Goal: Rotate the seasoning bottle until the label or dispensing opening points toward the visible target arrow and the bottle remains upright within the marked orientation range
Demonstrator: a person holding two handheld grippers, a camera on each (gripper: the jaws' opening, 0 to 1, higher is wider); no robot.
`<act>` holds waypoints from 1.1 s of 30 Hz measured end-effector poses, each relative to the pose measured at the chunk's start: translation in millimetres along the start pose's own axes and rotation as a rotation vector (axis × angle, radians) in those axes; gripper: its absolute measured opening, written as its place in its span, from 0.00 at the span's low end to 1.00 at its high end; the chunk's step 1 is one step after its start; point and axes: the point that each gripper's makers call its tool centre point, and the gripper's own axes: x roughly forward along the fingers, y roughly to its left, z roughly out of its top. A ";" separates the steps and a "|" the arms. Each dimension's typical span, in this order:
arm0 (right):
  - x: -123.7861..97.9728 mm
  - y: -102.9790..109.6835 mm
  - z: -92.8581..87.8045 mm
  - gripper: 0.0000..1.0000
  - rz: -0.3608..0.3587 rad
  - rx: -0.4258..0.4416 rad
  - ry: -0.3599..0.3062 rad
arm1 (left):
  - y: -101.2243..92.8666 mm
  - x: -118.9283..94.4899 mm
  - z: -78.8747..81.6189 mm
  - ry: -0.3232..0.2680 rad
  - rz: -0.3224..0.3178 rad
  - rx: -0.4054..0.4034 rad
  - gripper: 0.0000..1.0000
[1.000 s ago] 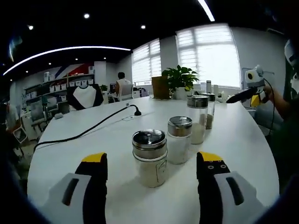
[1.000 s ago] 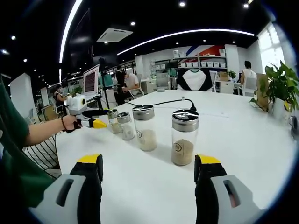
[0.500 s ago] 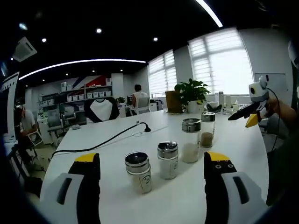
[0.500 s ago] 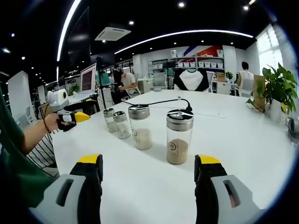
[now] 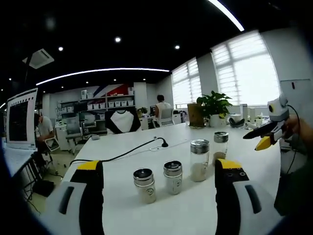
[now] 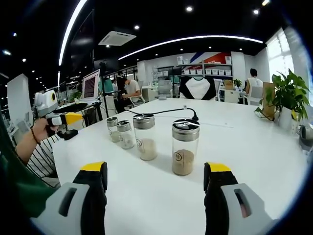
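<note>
Glass with shiny metal caps: four seasoning bottles stand upright in a row on the white table (image 5: 122, 169), none touching its neighbour. Taking the black cable (image 5: 124, 154) that runs across the tabletop as the landmark, in the left gripper view the whole row lies on the near side of it. The first small bottle (image 5: 145, 185) stands nearest the camera, with pale powder in its lower half. Beside it is the second small bottle (image 5: 172, 177), also part-filled with whitish grains. Further along is the tall bottle (image 5: 199, 160), holding a light powder to about a third of its height. The last bottle (image 5: 220, 146), farthest along the row, holds a browner seasoning low down.

In the right gripper view the order runs the other way: the brown-filled bottle (image 6: 185, 147) is closest, with a small round label on its front. Then comes the tall pale-filled one (image 6: 145, 136), then the two small ones near the cable's far stretch.

The left gripper (image 5: 159, 183) has its yellow-tipped jaws spread wide and holds nothing; the row shows between and beyond them. The right gripper (image 6: 155, 183) is likewise wide apart and empty, short of the bottles. A potted plant (image 5: 213, 105) stands beyond the cable near the windows.
</note>
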 end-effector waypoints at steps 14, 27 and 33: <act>-14.8 -14.7 26.3 0.86 -0.099 0.029 -0.178 | -32.5 -5.1 5.8 -0.027 0.066 -0.028 1.00; -14.4 -38.1 37.0 0.89 -0.222 0.033 -0.407 | -30.1 -7.8 3.9 -0.099 0.132 -0.051 1.00; -5.5 -37.9 26.5 0.91 -0.241 0.021 -0.393 | -31.0 -5.8 1.1 -0.110 0.154 0.005 1.00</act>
